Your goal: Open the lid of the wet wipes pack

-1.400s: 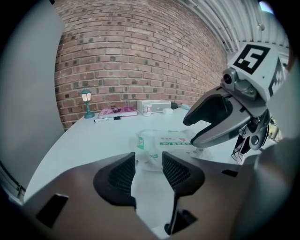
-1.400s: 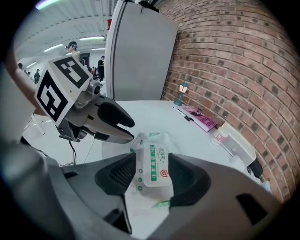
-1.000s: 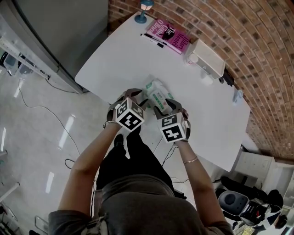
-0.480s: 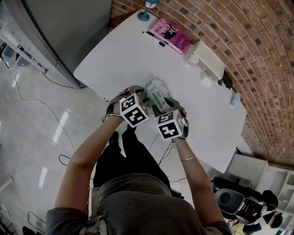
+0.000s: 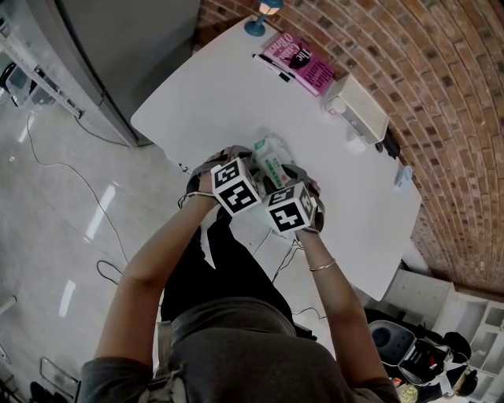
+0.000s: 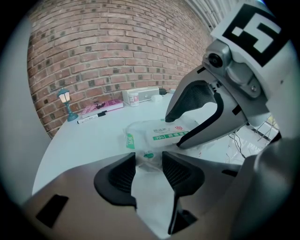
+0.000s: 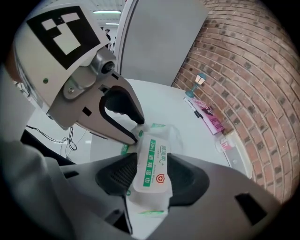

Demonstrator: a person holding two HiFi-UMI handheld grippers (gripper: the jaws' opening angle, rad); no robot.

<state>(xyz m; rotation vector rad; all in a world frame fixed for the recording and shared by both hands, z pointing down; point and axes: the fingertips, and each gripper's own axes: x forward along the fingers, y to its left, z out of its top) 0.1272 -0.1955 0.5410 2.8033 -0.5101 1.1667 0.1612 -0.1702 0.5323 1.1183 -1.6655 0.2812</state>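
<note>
The wet wipes pack [image 5: 272, 161], white with green print, lies near the front edge of the white table [image 5: 213, 94]. My left gripper [image 5: 246, 167] is at its near left end. In the left gripper view the pack's crimped film end sits pinched between that gripper's pads [image 6: 123, 174]. My right gripper [image 7: 152, 171] straddles the pack [image 7: 152, 164] across its width. Its jaws are closing, and both pads touch the sides of the labelled lid. The marker cubes hide both sets of jaws in the head view.
At the table's far side lie a pink book [image 5: 303, 63], a black pen [image 5: 272, 67], a white box [image 5: 358, 106] and a small blue lamp [image 5: 260, 20]. A grey cabinet [image 5: 118, 47] stands on the left. Cables trail on the floor below the table's edge.
The two marker cubes have drawn a little closer together and rolled slightly. The pack has stayed in place between the grippers.
</note>
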